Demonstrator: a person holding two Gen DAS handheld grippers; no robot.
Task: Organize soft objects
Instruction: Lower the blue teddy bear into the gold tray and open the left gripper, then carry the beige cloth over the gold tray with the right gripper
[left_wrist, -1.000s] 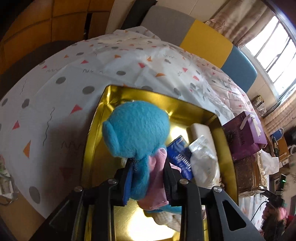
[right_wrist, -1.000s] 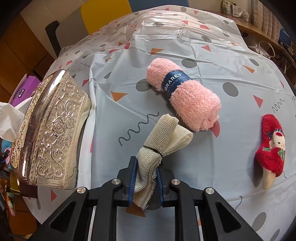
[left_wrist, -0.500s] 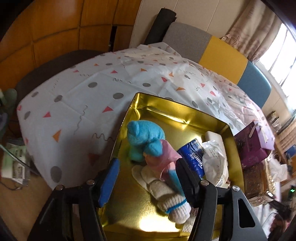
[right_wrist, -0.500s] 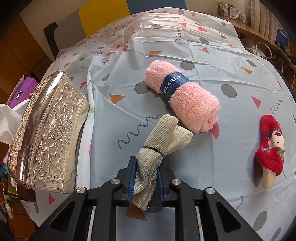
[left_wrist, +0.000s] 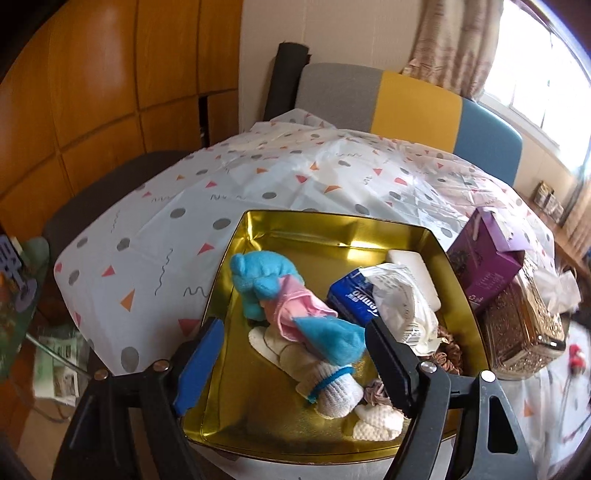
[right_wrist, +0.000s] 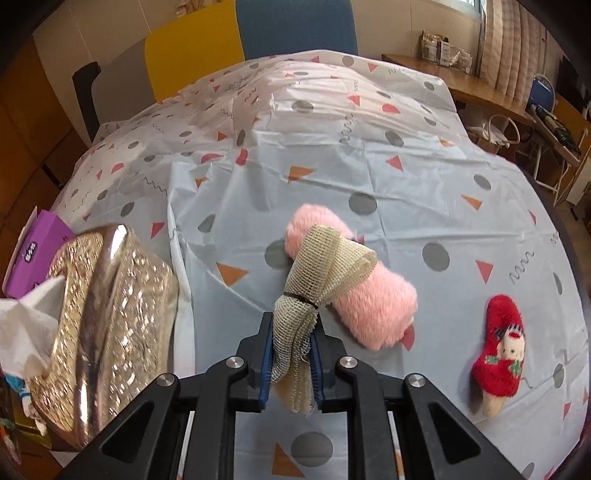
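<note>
A blue plush toy (left_wrist: 258, 277) with a pink cloth lies in the gold tin (left_wrist: 332, 218), on top of white socks (left_wrist: 336, 395). My left gripper (left_wrist: 291, 332) hangs above the tin's near end. Its jaws are opening wide and the pads touch nothing; the toy shows between and beyond them. My right gripper (right_wrist: 291, 343) is shut on a beige mesh cloth (right_wrist: 325, 258) tied with a band, its jaws closing a little tighter, and holds it above the table. Behind the cloth lies a pink towel roll (right_wrist: 373, 306). A red plush sock (right_wrist: 502, 350) rests to the right.
The tin also holds a blue tissue pack (left_wrist: 351, 295), a white wrapped bundle (left_wrist: 402, 306) and scrunchies. A purple box (left_wrist: 487, 266) and an embossed gold tissue box (right_wrist: 110, 314) stand between tin and towel. Chairs line the table's far side.
The left jaws let go of the blue toy, which now lies in the tin, and the gripper drew back and up. The right gripper lifted the mesh cloth off the table.
</note>
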